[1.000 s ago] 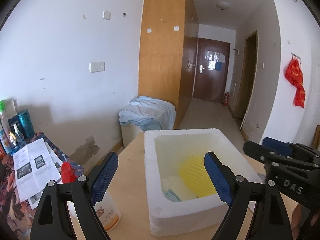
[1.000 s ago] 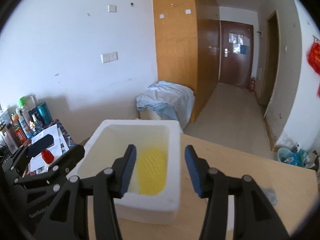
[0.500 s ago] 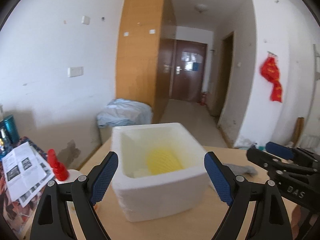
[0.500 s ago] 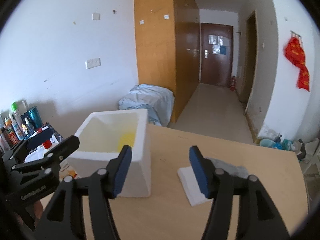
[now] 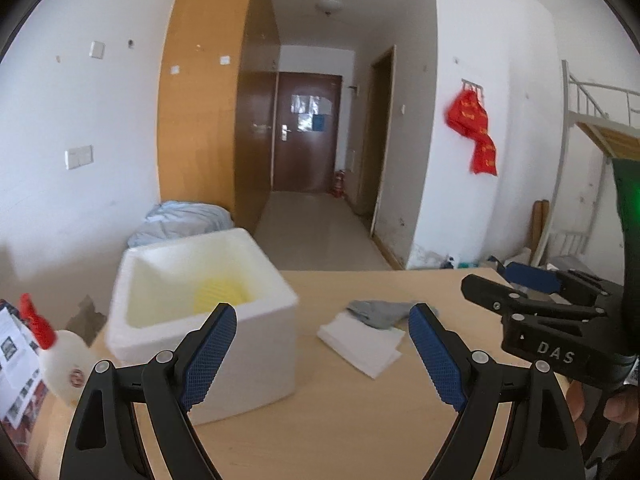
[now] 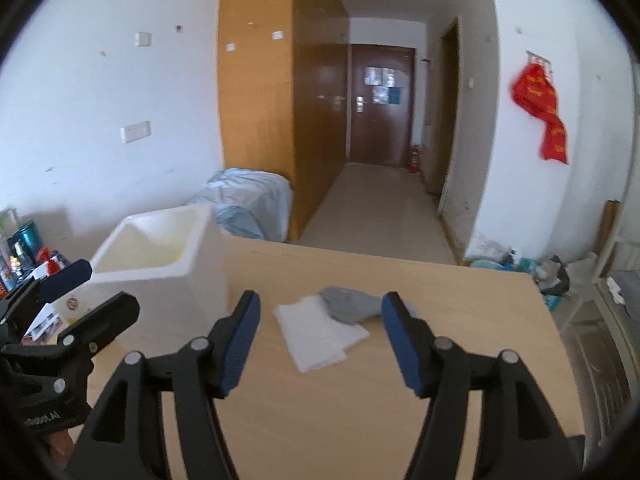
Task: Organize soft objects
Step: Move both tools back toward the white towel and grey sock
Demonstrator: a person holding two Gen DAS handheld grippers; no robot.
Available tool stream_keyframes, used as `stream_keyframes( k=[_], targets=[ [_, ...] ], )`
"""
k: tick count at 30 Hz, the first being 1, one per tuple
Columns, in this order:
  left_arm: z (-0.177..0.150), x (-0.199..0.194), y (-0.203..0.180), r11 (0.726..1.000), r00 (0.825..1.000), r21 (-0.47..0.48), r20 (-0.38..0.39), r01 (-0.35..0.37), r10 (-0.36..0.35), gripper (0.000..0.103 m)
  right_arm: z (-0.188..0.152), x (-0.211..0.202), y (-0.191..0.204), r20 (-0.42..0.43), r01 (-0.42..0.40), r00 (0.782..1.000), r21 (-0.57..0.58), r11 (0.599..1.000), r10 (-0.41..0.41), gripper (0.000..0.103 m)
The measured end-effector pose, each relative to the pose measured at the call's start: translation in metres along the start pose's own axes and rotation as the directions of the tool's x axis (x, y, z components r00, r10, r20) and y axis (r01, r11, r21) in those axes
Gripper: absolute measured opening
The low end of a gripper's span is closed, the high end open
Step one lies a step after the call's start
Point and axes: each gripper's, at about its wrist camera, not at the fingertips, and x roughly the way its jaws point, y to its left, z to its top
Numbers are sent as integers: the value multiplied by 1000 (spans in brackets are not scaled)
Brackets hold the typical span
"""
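A white foam box (image 5: pixel 200 308) stands on the wooden table (image 5: pixel 340 420) at the left, with a yellow ribbed soft object (image 5: pixel 218 296) inside. To its right lie a folded white cloth (image 5: pixel 360 344) and a crumpled grey cloth (image 5: pixel 376 312) partly on top of it. My left gripper (image 5: pixel 322 356) is open and empty above the table, between box and cloths. My right gripper (image 6: pixel 320 340) is open and empty, with the white cloth (image 6: pixel 316 332) and grey cloth (image 6: pixel 352 304) ahead between its fingers. The box (image 6: pixel 160 268) is to its left.
A white bottle with a red cap (image 5: pixel 56 352) stands left of the box, beside papers (image 5: pixel 12 360). A covered blue-grey bundle (image 6: pixel 248 204) sits on the floor past the table's far edge. The right gripper (image 5: pixel 560 320) shows at the right of the left wrist view.
Both grippers have swung right, away from the box. The two cloths have come into view ahead of them. Both grippers stay open and empty.
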Motion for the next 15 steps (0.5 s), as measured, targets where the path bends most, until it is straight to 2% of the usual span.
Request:
stream_keyframes(
  k=[3,7,10,15],
  targets=[
    [-5,11,-17,999,998,20,-30,50,-50,88,-3,0,-13,-4,28,1000,15,1000,-27,74],
    [-11,28,-35,996,995,39,-69,77,-75,88,-7,4,-32,-15,66,998,39,997,-66,79],
    [-14,40,-40,994,989,30,-100,108,-105,88,-11,9,-44,-30,64,998,68,996,-63,79],
    [-21,52,-50,993,986,28,-126,117,-113,88,-17,25,-57,-69,69,996,95,993,-62,79]
  ],
)
